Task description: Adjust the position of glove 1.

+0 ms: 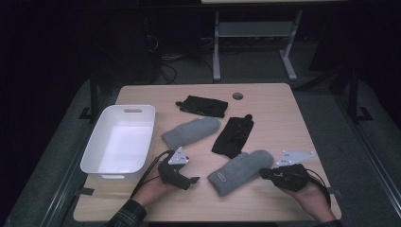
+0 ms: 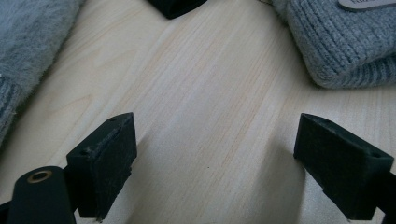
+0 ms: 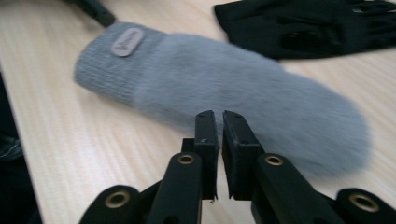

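Observation:
Two grey mittens lie on the wooden table. The nearer mitten (image 1: 241,171) (image 3: 210,88) (image 2: 336,46) has a small label on its cuff. The farther grey mitten (image 1: 191,131) (image 2: 28,42) lies at mid-table. My left gripper (image 1: 191,182) (image 2: 215,158) rests low over bare wood between them, jaws wide open and empty. My right gripper (image 1: 262,172) (image 3: 219,116) points at the nearer mitten's rounded end from the right. Its jaws are shut but for a thin slit, with nothing between them.
A white plastic bin (image 1: 150,137) stands empty at the left. One black glove (image 1: 203,105) lies at the back. Another black glove (image 1: 233,135) (image 3: 308,28) lies just beyond the nearer mitten. A round cable hole (image 1: 238,96) sits near the far edge.

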Action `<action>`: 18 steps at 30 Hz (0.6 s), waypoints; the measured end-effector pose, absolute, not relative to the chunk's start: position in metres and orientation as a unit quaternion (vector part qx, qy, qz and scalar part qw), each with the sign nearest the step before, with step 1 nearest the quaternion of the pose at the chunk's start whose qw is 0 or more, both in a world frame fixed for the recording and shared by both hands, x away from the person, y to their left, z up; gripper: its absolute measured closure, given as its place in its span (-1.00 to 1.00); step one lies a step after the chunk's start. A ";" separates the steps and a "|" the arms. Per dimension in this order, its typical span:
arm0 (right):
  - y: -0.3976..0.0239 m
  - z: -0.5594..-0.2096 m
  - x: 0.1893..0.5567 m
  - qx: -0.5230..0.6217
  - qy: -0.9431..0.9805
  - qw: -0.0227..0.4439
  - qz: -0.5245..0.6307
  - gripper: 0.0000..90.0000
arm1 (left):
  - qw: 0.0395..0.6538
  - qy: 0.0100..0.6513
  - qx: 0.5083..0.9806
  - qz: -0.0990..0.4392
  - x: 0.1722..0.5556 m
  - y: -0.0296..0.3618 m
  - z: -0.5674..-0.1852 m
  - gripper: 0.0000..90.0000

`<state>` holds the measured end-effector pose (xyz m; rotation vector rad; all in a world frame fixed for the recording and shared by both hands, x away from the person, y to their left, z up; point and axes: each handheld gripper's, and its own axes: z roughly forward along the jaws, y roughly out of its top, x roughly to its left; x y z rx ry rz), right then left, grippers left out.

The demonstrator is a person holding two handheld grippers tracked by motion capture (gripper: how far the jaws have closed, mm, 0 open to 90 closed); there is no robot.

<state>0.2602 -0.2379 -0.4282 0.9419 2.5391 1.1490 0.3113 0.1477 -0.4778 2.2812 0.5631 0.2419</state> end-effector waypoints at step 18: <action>-0.301 -0.447 0.284 0.423 0.807 0.157 0.380 -0.38 | 0.378 0.222 0.894 0.093 0.311 0.148 -0.478 -0.73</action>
